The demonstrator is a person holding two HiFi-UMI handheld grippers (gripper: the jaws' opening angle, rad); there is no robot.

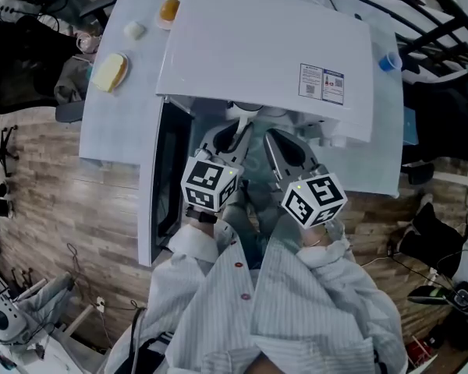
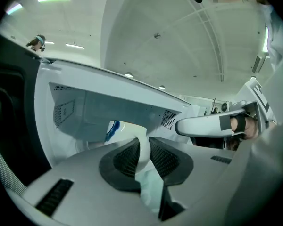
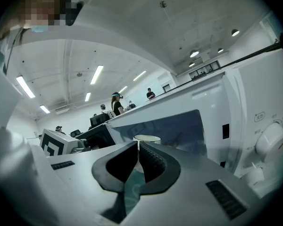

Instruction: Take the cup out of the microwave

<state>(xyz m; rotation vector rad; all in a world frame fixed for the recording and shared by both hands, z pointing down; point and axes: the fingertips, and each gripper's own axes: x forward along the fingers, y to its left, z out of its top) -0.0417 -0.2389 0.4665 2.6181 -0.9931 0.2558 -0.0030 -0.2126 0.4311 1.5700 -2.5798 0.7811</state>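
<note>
The white microwave stands on a table with its door swung open to the left. Both grippers reach into its cavity. The white cup shows just under the top edge. In the left gripper view my left gripper is shut on a white part of the cup, which has a blue mark. My right gripper has its jaws almost together with nothing between them. The cup's rim lies just beyond its tips. From the head view, the left gripper and right gripper sit side by side.
The microwave's control knob is at the right of the cavity. Bread and small food items lie on the table to the left. Wooden floor surrounds the table. People stand in the far background.
</note>
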